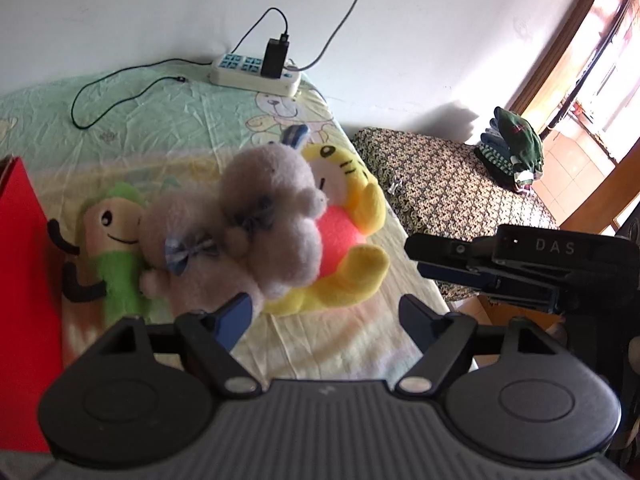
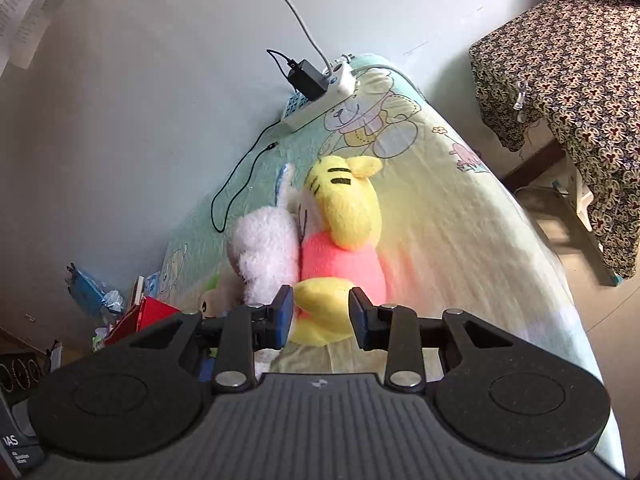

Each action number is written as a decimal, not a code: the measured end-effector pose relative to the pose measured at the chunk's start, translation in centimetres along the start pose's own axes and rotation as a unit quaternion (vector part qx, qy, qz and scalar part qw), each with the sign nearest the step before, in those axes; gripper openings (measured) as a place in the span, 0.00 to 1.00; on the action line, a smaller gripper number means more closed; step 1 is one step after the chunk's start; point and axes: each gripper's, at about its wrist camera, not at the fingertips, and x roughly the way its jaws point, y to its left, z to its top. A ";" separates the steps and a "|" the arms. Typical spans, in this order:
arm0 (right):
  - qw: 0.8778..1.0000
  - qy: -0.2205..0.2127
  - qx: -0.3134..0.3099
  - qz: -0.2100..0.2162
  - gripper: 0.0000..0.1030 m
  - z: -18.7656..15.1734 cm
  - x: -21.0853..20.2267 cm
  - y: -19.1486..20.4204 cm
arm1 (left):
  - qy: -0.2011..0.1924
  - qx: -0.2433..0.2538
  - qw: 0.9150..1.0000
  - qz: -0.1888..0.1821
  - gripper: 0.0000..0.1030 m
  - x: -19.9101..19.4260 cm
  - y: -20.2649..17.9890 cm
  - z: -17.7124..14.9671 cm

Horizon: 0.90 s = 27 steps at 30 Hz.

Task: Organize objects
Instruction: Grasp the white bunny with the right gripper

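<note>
Several plush toys lie in a pile on the bed sheet (image 1: 168,120). A grey-white fluffy rabbit (image 1: 256,216) with a blue bow lies over a yellow tiger (image 1: 352,208) with a pink belly; a green and tan plush (image 1: 116,240) lies to their left. My left gripper (image 1: 326,316) is open just in front of the rabbit, holding nothing. My right gripper (image 2: 320,316) is open with the tiger's yellow foot (image 2: 320,308) between its fingers. The tiger (image 2: 344,216) and rabbit (image 2: 264,256) show beyond it. The right gripper's fingers (image 1: 452,256) also show at the right of the left wrist view.
A red box (image 1: 24,280) stands at the left; it also shows in the right wrist view (image 2: 156,312). A white power strip (image 1: 256,72) with a black charger and cables lies by the wall. A patterned table (image 1: 448,184) with folded clothes (image 1: 512,148) stands right of the bed.
</note>
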 end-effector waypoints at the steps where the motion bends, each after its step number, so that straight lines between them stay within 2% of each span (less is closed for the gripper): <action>1: 1.000 0.002 -0.007 0.005 0.33 0.3 0.3 0.4 | -0.005 -0.006 1.000 0.001 0.79 0.2 0.2 0.3; 6: 0.999 0.019 -0.034 0.036 0.34 2.1 2.7 2.4 | -0.013 -0.027 1.000 0.005 0.77 1.5 1.3 1.8; 8: 0.998 0.029 -0.041 0.044 0.38 2.6 3.9 3.1 | -0.008 -0.029 1.000 0.007 0.73 2.4 1.5 2.3; 14: 0.996 0.051 -0.064 0.041 0.40 3.0 7.1 4.3 | 0.009 -0.029 1.000 0.006 0.64 4.8 2.1 2.8; 18: 0.996 0.067 -0.059 0.028 0.40 3.0 9.0 3.9 | 0.028 -0.025 0.999 0.010 0.53 6.4 2.7 3.1; 20: 0.996 0.072 -0.054 0.025 0.39 3.0 9.8 3.5 | 0.032 -0.026 0.999 0.011 0.52 7.1 3.1 3.1; 23: 0.995 0.082 -0.056 0.027 0.32 2.9 10.6 3.2 | 0.033 -0.026 0.999 0.011 0.51 7.5 3.4 3.2; 27: 0.994 0.080 -0.063 0.034 0.29 2.8 10.1 3.4 | 0.030 -0.023 0.999 0.004 0.50 7.0 3.3 3.2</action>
